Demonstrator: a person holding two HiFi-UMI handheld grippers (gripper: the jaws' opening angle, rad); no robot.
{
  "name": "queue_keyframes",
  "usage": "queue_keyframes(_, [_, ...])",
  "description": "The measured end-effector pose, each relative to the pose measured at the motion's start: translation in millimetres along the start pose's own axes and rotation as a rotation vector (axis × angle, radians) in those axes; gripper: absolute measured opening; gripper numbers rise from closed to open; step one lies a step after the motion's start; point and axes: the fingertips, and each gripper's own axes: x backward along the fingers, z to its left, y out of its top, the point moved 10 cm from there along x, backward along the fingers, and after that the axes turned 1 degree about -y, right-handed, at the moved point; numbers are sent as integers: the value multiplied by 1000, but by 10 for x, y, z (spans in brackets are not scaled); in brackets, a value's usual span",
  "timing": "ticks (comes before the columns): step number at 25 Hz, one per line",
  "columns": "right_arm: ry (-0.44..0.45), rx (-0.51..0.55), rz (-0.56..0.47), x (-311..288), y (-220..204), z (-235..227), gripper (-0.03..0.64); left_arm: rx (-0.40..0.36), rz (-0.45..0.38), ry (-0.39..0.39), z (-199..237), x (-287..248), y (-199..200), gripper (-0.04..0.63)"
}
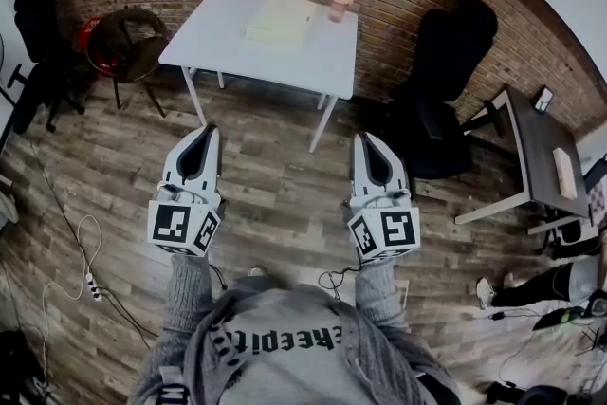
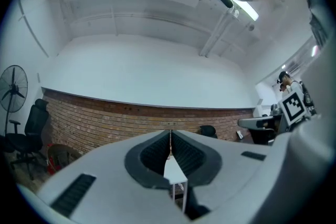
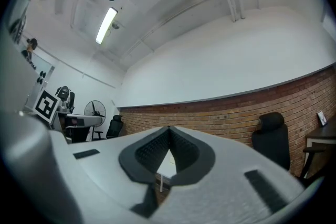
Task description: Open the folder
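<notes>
A pale yellow folder [image 1: 279,18] lies flat and closed on a white table [image 1: 218,38] against the brick wall, well ahead of me. My left gripper [image 1: 207,130] and right gripper [image 1: 364,139] are held side by side over the wooden floor, short of the table, both pointing toward it. Each has its jaws shut with nothing between them. In the left gripper view the tips of the left gripper [image 2: 170,131] meet, with the white table [image 2: 173,171] seen through the gap below. The right gripper [image 3: 168,128] shows the same.
A pink cup [image 1: 340,5] stands at the table's back right. A black office chair [image 1: 444,85] is right of the table, a brown chair [image 1: 125,47] to its left. A dark desk [image 1: 542,147] sits at far right. Cables [image 1: 81,251] lie on the floor.
</notes>
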Motion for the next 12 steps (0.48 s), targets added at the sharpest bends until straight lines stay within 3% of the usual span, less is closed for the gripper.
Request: queue_keyframes(12, [-37,-1,33,-489,-223,73,5,36,9,-32,485,-386,-232,11])
